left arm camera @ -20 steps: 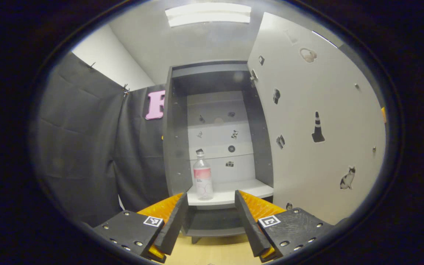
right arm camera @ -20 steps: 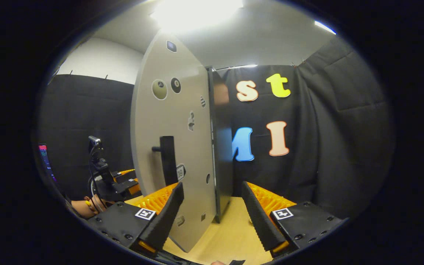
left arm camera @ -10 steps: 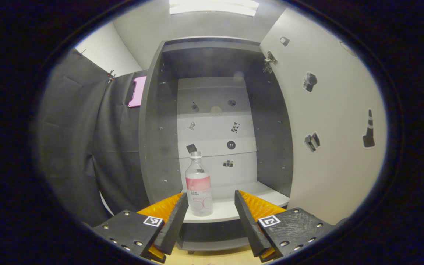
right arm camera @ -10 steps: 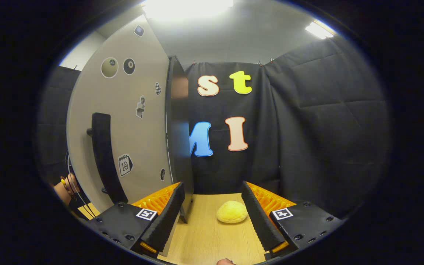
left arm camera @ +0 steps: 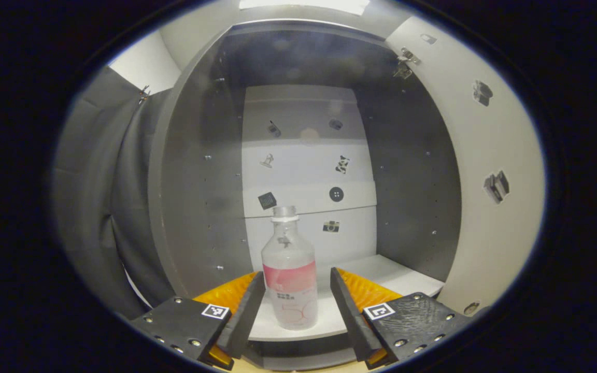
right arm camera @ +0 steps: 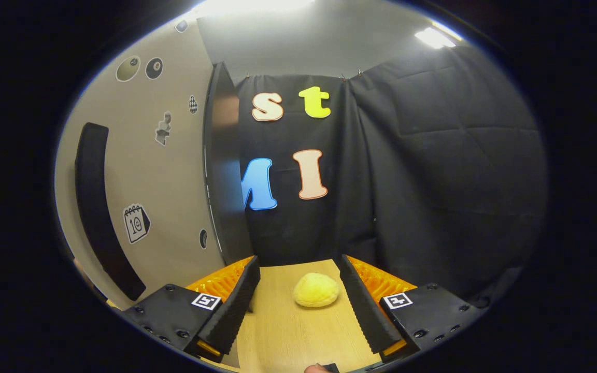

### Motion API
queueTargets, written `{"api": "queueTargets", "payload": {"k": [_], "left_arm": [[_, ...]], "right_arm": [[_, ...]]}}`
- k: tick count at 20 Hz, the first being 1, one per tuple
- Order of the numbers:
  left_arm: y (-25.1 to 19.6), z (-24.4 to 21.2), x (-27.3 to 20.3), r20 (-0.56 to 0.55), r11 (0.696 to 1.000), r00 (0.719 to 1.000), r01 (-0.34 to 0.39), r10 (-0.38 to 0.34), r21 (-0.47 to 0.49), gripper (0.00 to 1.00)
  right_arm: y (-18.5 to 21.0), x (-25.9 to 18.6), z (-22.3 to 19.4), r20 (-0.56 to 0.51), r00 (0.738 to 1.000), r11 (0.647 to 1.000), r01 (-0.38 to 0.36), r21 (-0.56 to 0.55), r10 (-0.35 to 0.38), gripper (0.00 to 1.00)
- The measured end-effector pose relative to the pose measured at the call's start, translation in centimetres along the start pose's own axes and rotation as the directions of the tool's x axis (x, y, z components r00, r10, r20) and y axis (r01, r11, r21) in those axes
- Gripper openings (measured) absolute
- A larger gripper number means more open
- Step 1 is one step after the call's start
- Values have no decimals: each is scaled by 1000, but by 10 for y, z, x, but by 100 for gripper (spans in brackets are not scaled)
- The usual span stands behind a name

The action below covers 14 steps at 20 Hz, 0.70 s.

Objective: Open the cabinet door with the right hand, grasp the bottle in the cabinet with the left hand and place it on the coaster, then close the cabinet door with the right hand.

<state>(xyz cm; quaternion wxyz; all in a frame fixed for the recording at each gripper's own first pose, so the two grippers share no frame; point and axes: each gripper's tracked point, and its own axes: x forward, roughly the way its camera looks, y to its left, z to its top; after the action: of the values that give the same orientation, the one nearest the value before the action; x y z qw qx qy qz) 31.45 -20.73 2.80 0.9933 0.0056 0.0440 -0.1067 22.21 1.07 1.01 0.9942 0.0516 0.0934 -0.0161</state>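
The cabinet door (left arm camera: 485, 171) is standing open, so I am reaching my left gripper (left arm camera: 294, 311) in, jaws wide and holding nothing, bracketing the bottle (left arm camera: 289, 274) upright on the shelf (left arm camera: 402, 277). Gripping, carrying to the coaster and closing are remaining. My right gripper (right arm camera: 298, 305) is hanging open and empty over the table (right arm camera: 288, 336), near a yellow bun (right arm camera: 316, 290).

Left gripper view faces close into the cabinet (left arm camera: 184, 171); right gripper view passes its door (right arm camera: 174, 176), seemingly shared.
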Motion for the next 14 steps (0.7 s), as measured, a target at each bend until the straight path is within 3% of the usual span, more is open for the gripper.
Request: {"api": "queueTargets", "payload": {"k": [2, 3, 4, 6, 11, 12, 14], "left_arm": [[2, -7, 13, -12, 1000, 1000, 6, -6, 1, 77], [3, -9, 19, -13, 1000, 1000, 7, -7, 6, 77], [3, -11, 22, -15, 1000, 1000, 8, -8, 10, 76], [5, -13, 28, -15, 1000, 1000, 10, -10, 16, 76], [6, -18, 32, -32, 999, 999, 9, -8, 35, 79], [6, -18, 32, -30, 999, 1000, 8, -7, 33, 78], [5, -17, 31, -31, 1000, 999, 7, -6, 24, 73]], "right_arm": [[4, 3, -2, -2, 1000, 1000, 12, 1, -12, 98], [3, 4, -3, -1, 1000, 1000, 22, -1, -22, 93], [4, 6, -4, -2, 1000, 1000, 31, -2, -31, 98], [5, 8, -6, -6, 999, 999, 38, 4, -38, 93], [5, 11, -12, -22, 999, 999, 39, 12, -39, 98], [5, 12, -12, -23, 999, 999, 35, 13, -35, 93], [4, 12, -12, -25, 999, 1000, 28, 11, -28, 93]]}}
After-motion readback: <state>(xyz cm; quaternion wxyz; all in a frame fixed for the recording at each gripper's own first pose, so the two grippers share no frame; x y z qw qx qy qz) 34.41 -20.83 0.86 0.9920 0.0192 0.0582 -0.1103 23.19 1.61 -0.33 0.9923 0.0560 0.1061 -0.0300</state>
